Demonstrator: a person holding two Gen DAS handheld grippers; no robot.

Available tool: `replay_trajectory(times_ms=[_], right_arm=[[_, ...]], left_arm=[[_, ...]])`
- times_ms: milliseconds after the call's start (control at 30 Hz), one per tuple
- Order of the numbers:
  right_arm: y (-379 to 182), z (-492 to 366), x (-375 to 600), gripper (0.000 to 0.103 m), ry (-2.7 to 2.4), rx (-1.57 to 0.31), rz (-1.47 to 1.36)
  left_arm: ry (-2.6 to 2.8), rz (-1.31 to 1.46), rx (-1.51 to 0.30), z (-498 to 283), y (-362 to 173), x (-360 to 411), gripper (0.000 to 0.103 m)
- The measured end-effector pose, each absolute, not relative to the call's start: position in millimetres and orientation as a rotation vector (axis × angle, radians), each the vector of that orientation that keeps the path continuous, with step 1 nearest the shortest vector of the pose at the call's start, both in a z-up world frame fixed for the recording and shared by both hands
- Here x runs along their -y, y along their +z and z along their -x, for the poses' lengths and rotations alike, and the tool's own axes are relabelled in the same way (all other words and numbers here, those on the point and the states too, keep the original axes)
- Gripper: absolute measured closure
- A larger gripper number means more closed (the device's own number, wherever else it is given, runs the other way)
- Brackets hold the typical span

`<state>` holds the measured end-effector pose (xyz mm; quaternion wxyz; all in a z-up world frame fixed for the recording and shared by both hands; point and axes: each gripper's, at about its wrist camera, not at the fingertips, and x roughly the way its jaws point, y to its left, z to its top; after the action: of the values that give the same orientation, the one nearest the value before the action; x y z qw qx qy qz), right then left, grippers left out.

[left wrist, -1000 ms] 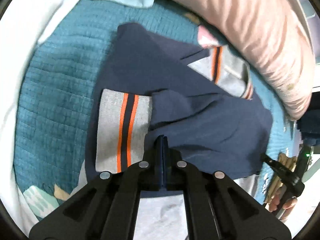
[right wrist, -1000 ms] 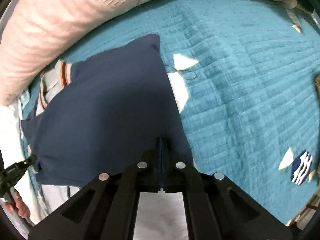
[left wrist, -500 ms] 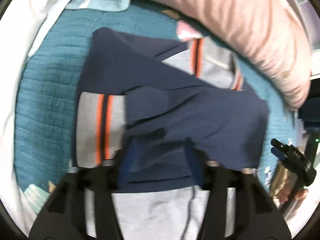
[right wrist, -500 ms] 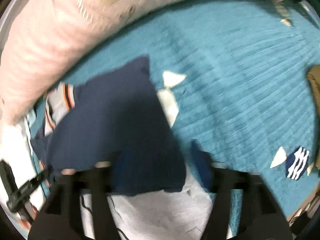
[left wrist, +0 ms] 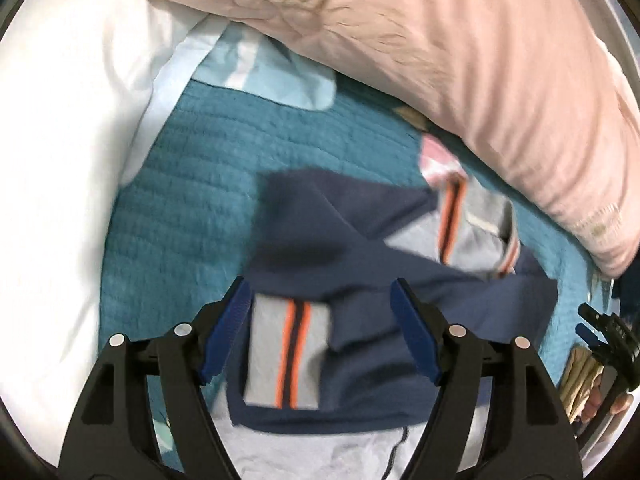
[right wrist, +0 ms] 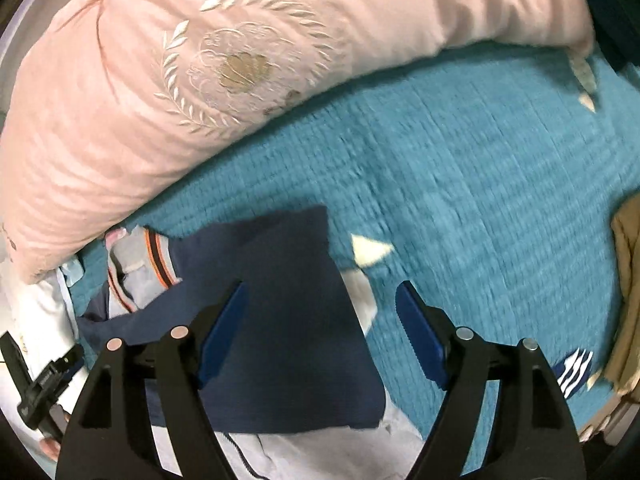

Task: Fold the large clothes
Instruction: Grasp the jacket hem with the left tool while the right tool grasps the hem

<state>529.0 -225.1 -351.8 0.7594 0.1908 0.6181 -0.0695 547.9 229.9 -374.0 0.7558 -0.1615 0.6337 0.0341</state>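
One folded navy garment [left wrist: 400, 320] lies on the teal quilt [left wrist: 180, 200], released by both grippers.

Its grey cuff [left wrist: 284, 360] with orange stripes lies on top (a second striped part [left wrist: 472, 224] shows near the pink pillow [left wrist: 480, 60]). The left gripper [left wrist: 320, 324] and the right gripper [right wrist: 320, 332] hang above the garment; the jaws of both have just been opening and stand wide apart, nothing pressed between the blue pads. A white pillow [left wrist: 52, 160] lies at the left edge, and a tan cloth [right wrist: 628, 280] at the far right.

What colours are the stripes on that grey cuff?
Two orange stripes with a dark navy one between, on the grey ribbed cuff; clearest in the left wrist view.
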Motion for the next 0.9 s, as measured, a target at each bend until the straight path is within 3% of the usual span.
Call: replay_trajectory(times_ms=[267, 367, 433, 567, 667, 700, 733, 900], right_arm=[[-377.8, -577.1, 214.8, 0.034, -0.148, -1.425, -0.358], [-394.3, -587.4, 213.5, 0.044, -0.158, -1.463, -0.357], [-404.9, -592.4, 213.8, 0.052, -0.163, -1.48, -0.366], [-424.8, -597.2, 212.7, 0.075, -0.165, -1.512, -0.389], [-428.1, -595.4, 208.6, 0.086, -0.191, -1.494, -0.342], [-426.3, -593.2, 206.8, 0.092, -0.198, -1.482, -0.322], [-425.3, -591.7, 204.6, 0.094, -0.196, -1.475, -0.313], [-415.4, -581.3, 207.9, 0.098, -0.184, -1.453, -0.33]], left_arm=[[0.139, 0.319, -1.454, -596.6, -401.6, -247.2, 0.03], [0.154, 0.322, -1.494, -606.0, -415.1, -250.0, 0.031], [0.162, 0.323, -1.506, -609.7, -422.2, -250.4, 0.041], [0.164, 0.257, -1.522, -616.2, -431.2, -244.3, 0.049], [0.168, 0.241, -1.511, -619.9, -424.5, -243.9, 0.071], [0.154, 0.25, -1.505, -621.5, -421.6, -243.8, 0.088], [0.129, 0.27, -1.509, -622.8, -419.0, -243.4, 0.095], [0.154, 0.212, -1.517, -626.6, -411.9, -231.7, 0.096]])
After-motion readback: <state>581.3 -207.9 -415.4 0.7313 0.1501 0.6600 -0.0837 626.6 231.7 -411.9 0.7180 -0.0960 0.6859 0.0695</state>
